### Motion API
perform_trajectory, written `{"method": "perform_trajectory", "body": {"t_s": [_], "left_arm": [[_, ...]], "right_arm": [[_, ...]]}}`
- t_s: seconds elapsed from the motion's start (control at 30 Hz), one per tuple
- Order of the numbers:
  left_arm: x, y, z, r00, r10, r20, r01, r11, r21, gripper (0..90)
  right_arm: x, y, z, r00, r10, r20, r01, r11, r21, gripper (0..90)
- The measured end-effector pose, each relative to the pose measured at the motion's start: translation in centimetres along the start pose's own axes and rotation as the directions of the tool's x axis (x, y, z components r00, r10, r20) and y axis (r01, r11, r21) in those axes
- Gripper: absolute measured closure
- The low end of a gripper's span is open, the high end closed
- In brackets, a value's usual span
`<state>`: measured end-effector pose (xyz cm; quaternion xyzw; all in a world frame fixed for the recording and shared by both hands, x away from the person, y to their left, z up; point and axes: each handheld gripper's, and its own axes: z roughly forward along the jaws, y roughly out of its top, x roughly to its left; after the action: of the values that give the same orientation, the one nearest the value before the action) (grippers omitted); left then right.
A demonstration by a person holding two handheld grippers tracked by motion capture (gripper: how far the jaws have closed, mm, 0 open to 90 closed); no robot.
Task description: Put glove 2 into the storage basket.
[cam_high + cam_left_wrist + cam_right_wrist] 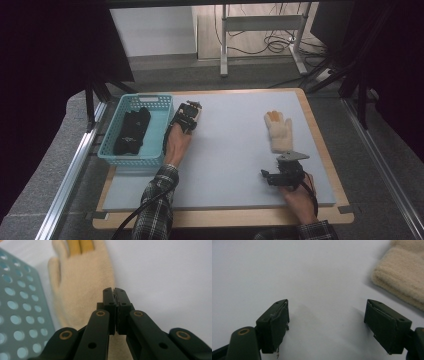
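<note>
Beige glove [82, 287] lies on the worktop [230, 150] beside the basket [112, 150] at 9 o'clock, left gripper [115, 293] pressed together on its cuff, right gripper [327, 325] spread at 4 o'clock by second glove [280, 131].

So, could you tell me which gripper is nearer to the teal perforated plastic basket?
Left. The left gripper sits right beside the basket, at its right wall; the right gripper is far across the table, near its front edge, just below the cream knitted glove.
</note>
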<state>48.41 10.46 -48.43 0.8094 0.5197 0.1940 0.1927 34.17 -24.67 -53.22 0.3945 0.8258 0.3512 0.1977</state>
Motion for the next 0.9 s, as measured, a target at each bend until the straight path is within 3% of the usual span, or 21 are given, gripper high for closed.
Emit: {"method": "perform_trajectory", "body": {"t_s": [0.07, 0.1, 0.13, 0.17, 0.3, 0.33, 0.37, 0.4, 0.47, 0.5, 0.53, 0.57, 0.6, 0.7, 0.77, 0.8, 0.83, 0.9], "left_arm": [[-0.6, 0.0, -1.7, 0.9979, 0.007, 0.065, -0.004, 0.9991, -0.043, 89.4], [-0.6, 0.0, -1.7, 0.9979, 0.007, 0.065, -0.004, 0.9991, -0.043, 89.4], [-1.2, 0.0, -2.8, 0.9937, 0.015, 0.111, -0.007, 0.9973, -0.073, 89.4], [-1.2, 0.0, -2.8, 0.9937, 0.015, 0.111, -0.007, 0.9973, -0.073, 89.4], [-3.3, -0.3, -4.8, 0.9733, 0.051, 0.224, -0.021, 0.9907, -0.134, 89.2], [-4.4, -0.5, -5.4, 0.9589, 0.076, 0.273, -0.035, 0.9878, -0.152, 89.1], [-4.4, -0.5, -5.4, 0.9589, 0.076, 0.273, -0.035, 0.9878, -0.152, 89.1], [-5.8, -0.8, -5.7, 0.9397, 0.105, 0.326, -0.052, 0.9848, -0.166, 88.9], [-7.3, -1.1, -5.5, 0.9194, 0.129, 0.372, -0.070, 0.9833, -0.168, 88.6], [-7.3, -1.1, -5.5, 0.9194, 0.129, 0.372, -0.070, 0.9833, -0.168, 88.2], [-8.7, -1.5, -5.0, 0.8981, 0.144, 0.415, -0.082, 0.9829, -0.165, 87.6], [-9.2, -1.6, -4.7, 0.8879, 0.157, 0.433, -0.093, 0.9820, -0.164, 86.5], [-9.6, -1.7, -4.5, 0.8827, 0.164, 0.440, -0.096, 0.9803, -0.173, 82.7], [-9.6, -2.0, -4.9, 0.8791, 0.172, 0.444, -0.086, 0.9743, -0.208, 71.9], [-9.3, -2.1, -5.1, 0.8802, 0.169, 0.443, -0.078, 0.9732, -0.216, 67.3], [-8.8, -2.4, -5.4, 0.8891, 0.162, 0.428, -0.070, 0.9723, -0.223, 66.4], [-8.8, -2.4, -5.4, 0.8891, 0.162, 0.428, -0.070, 0.9723, -0.223, 65.4], [-8.2, -3.1, -5.6, 0.8964, 0.153, 0.416, -0.060, 0.9720, -0.227, 63.3]], "right_arm": [[0.0, 0.0, 0.0, 1.0000, -0.001, 0.000, 0.001, 1.000, 0.000, 19.8], [0.0, 0.0, 0.0, 1.0000, -0.002, 0.001, 0.002, 1.000, 0.000, 19.8], [0.0, 0.0, 0.0, 1.0000, -0.002, 0.001, 0.002, 1.000, 0.000, 19.8], [0.0, 0.0, 0.0, 1.0000, -0.001, 0.000, 0.001, 1.000, 0.000, 19.8], [0.0, 0.0, 0.0, 1.0000, -0.002, 0.001, 0.002, 1.000, 0.000, 19.8], [0.0, 0.0, 0.0, 1.0000, -0.001, 0.001, 0.001, 1.000, 0.000, 19.8], [0.0, 0.0, 0.0, 1.0000, -0.001, 0.001, 0.001, 1.000, 0.000, 19.8], [0.0, 0.0, 0.0, 1.0000, -0.001, 0.001, 0.001, 1.000, -0.001, 19.8], [0.0, 0.0, 0.0, 1.0000, -0.001, 0.001, 0.001, 1.000, -0.001, 19.8], [0.0, 0.0, 0.0, 1.0000, -0.001, 0.001, 0.001, 1.000, 0.000, 19.8], [0.0, 0.0, 0.0, 1.0000, -0.001, 0.001, 0.001, 1.000, 0.000, 19.8], [0.0, 0.0, 0.0, 1.0000, -0.001, 0.001, 0.001, 1.000, 0.000, 19.8], [0.0, 0.0, 0.0, 1.0000, 0.000, 0.001, 0.000, 1.000, 0.000, 19.8], [0.0, 0.0, 0.0, 1.0000, -0.001, 0.001, 0.001, 1.000, -0.002, 19.8], [0.0, 0.0, 0.0, 1.0000, 0.000, 0.001, 0.000, 1.000, -0.001, 19.8], [0.0, 0.0, 0.0, 1.0000, -0.001, 0.001, 0.001, 1.000, -0.001, 19.8], [0.0, 0.0, 0.0, 1.0000, -0.001, 0.001, 0.001, 1.000, -0.001, 19.8], [0.0, 0.0, 0.0, 1.0000, -0.002, 0.001, 0.002, 1.000, -0.001, 19.8]]}}
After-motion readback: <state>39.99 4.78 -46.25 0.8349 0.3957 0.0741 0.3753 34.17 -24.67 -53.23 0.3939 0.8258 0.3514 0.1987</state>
